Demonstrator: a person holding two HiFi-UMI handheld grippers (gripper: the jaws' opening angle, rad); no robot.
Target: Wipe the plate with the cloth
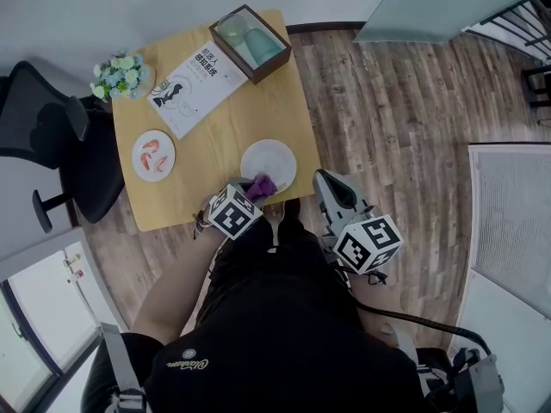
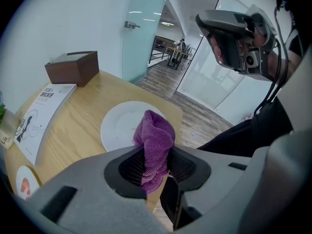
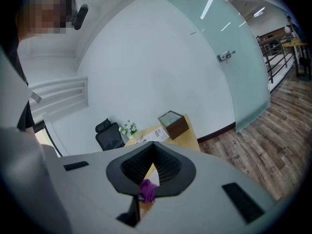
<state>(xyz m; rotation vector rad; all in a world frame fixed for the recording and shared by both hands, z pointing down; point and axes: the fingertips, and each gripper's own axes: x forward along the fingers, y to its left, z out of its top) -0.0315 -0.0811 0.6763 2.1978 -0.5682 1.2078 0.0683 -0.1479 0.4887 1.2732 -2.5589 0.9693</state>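
Premises present as an office. A frosted glass door (image 3: pixel 243 67) with a metal lever handle (image 3: pixel 224 56) stands in a plain white wall. Beyond it, a metal railing (image 3: pixel 280 52) borders an open work area lit by ceiling strip lights (image 2: pixel 168 23). The floor (image 1: pixel 387 101) is wood-look plank. A black swivel office chair (image 1: pixel 52 144) stands against a small wooden table (image 1: pixel 232 136). On the table lie a printed booklet (image 1: pixel 196 84), a brown box (image 1: pixel 250 41) and a small pot of flowers (image 1: pixel 120 76).
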